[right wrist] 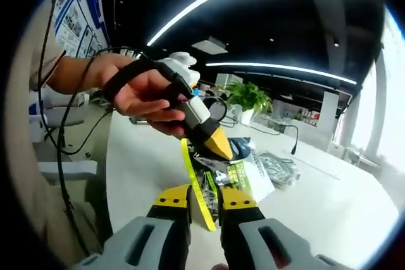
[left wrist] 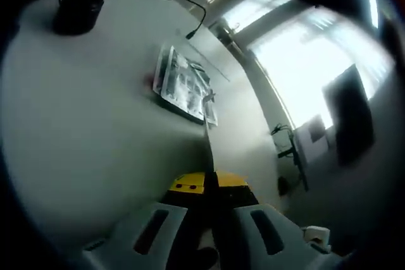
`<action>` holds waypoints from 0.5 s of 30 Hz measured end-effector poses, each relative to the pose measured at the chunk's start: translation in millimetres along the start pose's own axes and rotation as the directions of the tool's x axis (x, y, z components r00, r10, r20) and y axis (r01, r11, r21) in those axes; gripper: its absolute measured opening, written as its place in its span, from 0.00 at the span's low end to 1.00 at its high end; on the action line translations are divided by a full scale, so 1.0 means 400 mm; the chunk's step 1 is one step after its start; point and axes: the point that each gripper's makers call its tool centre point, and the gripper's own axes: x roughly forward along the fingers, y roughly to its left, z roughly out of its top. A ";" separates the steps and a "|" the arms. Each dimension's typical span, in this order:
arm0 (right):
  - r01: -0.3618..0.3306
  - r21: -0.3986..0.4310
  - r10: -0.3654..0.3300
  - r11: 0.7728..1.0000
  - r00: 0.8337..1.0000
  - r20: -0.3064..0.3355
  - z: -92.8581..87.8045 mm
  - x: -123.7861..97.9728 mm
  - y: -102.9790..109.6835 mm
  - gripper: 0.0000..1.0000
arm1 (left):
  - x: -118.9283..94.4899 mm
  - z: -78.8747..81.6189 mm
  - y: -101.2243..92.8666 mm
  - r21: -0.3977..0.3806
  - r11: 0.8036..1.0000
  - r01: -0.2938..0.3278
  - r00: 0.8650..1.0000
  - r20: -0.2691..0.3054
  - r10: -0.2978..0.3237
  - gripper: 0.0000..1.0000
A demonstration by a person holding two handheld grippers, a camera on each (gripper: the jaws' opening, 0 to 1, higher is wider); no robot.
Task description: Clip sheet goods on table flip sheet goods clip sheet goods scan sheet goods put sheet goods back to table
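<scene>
- Table [right wrist: 329, 213], white, spreads wide in the right gripper view, with bare surface to the right of the right gripper [right wrist: 204, 205] and its far edge running toward the windows.
- The right gripper has its yellow-tipped jaws pressed together on the sheet goods [right wrist: 204, 202], a thin packet with a yellow-green edge standing upright between them.
- The left gripper [right wrist: 218, 148], held in a person's hand [right wrist: 149, 96], pinches the upper end of the same packet with its yellow tip.
- In the left gripper view the sheet goods [left wrist: 207, 150] show edge-on as a thin line rising from the closed jaws of the left gripper [left wrist: 209, 184].
- More flat packets [left wrist: 183, 86] lie on the table [left wrist: 82, 124] beyond, near a black cable [left wrist: 190, 7]; broad bare tabletop lies to their left.
- Printing on the packets is too small to read.
- A potted plant [right wrist: 248, 98] stands past the far table edge.
</scene>
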 end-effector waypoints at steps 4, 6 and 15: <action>0.001 0.010 -0.001 1.000 1.000 0.007 0.000 -0.001 0.003 0.14 | -0.003 0.003 0.001 -0.012 1.000 -0.016 1.000 0.005 0.016 0.00; 0.002 0.010 -0.003 1.000 1.000 0.008 0.001 -0.002 0.005 0.14 | -0.006 0.004 0.001 -0.018 0.999 -0.028 1.000 0.012 0.028 0.00; 0.037 0.031 -0.035 0.999 0.998 -0.045 -0.004 0.014 0.002 0.16 | -0.022 0.016 -0.031 0.017 0.998 -0.062 0.997 0.039 0.061 0.00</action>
